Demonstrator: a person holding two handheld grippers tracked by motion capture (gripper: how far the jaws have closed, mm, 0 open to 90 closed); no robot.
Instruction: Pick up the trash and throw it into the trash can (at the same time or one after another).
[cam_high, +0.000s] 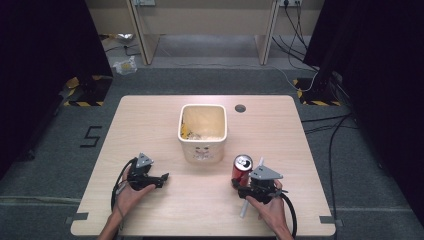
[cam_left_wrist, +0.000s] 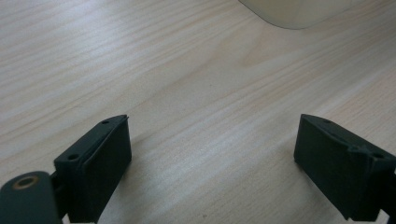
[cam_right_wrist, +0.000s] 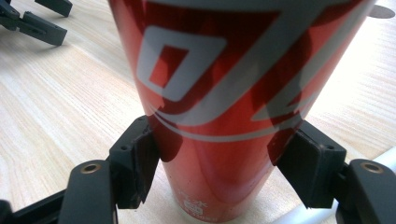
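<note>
Light wooden table (cam_high: 165, 200) — bearing cream bin (cam_high: 202, 131), red can (cam_high: 242, 169), white tube (cam_high: 243, 210).

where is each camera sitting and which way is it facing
high view: above the person's side, looking forward and down on the table; both forearms enter below, left hand-held gripper open.
left gripper view: rides that gripper, looks along its spread jaws at bare wood and the bin.
right gripper view: rides the right hand-held gripper, jaws against the red can.
shared: can and bin.

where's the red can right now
In the high view the red can stands upright on the table's right half, between the right gripper's fingers, just right of the cream bin.
</note>
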